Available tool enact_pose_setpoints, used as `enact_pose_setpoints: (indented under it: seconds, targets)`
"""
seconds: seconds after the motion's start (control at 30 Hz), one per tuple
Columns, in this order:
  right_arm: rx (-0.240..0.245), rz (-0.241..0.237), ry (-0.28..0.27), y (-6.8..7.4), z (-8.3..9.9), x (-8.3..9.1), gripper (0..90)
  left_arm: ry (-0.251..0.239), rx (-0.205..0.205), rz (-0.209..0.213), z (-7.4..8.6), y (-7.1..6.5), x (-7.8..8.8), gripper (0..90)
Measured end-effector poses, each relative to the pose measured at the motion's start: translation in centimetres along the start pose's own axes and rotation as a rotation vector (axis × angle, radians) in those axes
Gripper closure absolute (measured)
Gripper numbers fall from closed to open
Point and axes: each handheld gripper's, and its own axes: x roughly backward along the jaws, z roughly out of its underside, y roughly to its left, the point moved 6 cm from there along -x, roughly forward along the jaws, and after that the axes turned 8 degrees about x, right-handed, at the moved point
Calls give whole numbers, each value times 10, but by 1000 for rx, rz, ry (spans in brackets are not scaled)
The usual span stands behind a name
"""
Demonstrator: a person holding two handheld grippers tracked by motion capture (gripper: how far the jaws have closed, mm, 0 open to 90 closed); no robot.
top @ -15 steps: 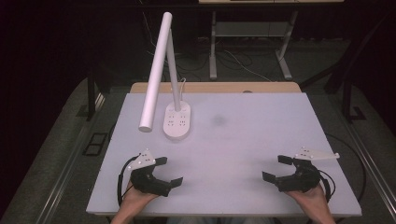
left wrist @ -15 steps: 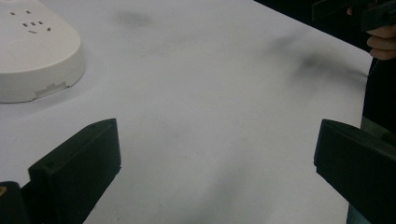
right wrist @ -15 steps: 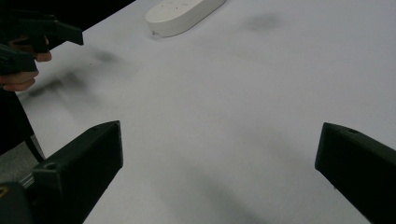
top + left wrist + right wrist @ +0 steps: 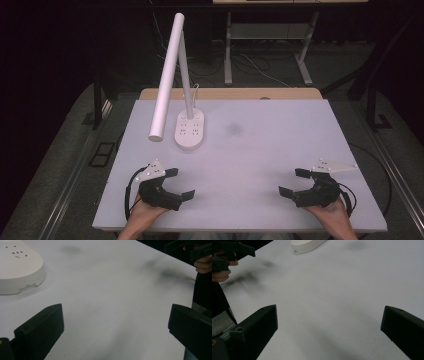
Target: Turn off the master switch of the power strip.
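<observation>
White desk lamp (image 4: 172, 80) on table (image 4: 280, 150)

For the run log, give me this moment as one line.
left claw: open, empty | right claw: open, empty | desk lamp: far left, untouched | table

A white desk lamp (image 4: 177, 90) stands on the tabletop (image 4: 260, 150), ahead of the left gripper (image 4: 176, 184) and a little toward the middle, well apart from it. From the right gripper (image 4: 295, 182) it lies far off, ahead and across the tabletop to the left. Its base (image 4: 189, 130) is a flat oval, long axis running away from the grippers, with sockets (image 4: 17, 252) in its top face, perhaps a power strip. A thin stem (image 4: 186, 82) rises from the base's far end. From the top, a long round tube (image 4: 167, 75) slopes down toward the left gripper, its end hanging left of the base.
</observation>
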Motion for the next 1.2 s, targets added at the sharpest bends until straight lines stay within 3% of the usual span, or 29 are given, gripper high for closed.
enact_pose_setpoints:
  seconds: [0.27,0.5,1.2]
  targets:
    - [24,-7,19,1,2,-2,2,7,-2,7,-1,-1,1,0]
    - [17,-9,39,1,4,-3,2,29,-17,14,-5,1,5,0]
    - [17,11,37,-4,6,-1,2,76,-27,27,-19,-2,3,0]
